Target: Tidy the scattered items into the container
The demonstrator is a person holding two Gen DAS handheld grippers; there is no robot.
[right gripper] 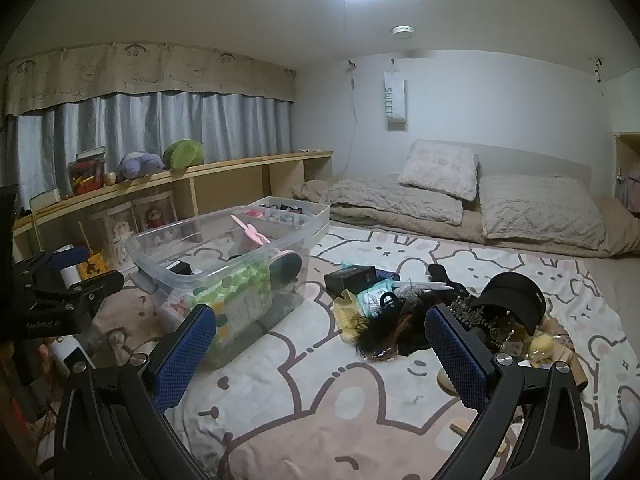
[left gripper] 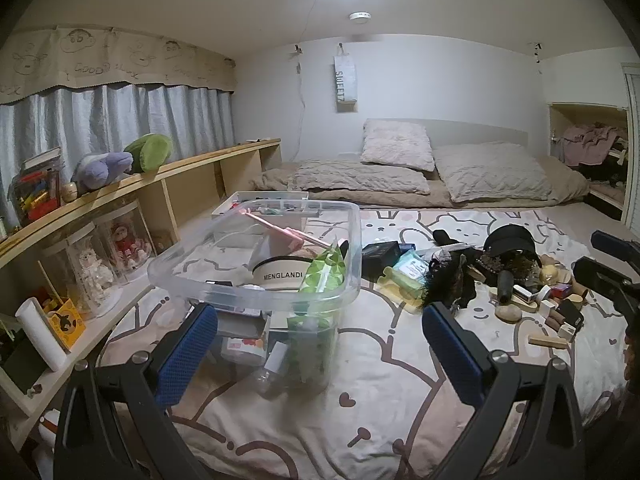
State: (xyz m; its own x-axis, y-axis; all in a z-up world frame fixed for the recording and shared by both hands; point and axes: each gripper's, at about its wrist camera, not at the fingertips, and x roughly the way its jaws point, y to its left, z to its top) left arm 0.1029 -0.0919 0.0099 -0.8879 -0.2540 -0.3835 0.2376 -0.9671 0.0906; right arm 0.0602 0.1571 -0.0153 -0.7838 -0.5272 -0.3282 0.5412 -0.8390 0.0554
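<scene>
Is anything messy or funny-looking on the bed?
Yes. A heap of small things lies loose on the blanket right of the clear bin: a black cap tipped on its side, a dark furry clump, a black box. In the bin, a pink stick pokes up slantwise.

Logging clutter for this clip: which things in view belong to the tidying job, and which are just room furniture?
Job items:
clear plastic bin
black cap
black box
green packet

Just lying about:
pillows
plush toys
wooden shelf
curtains
</scene>
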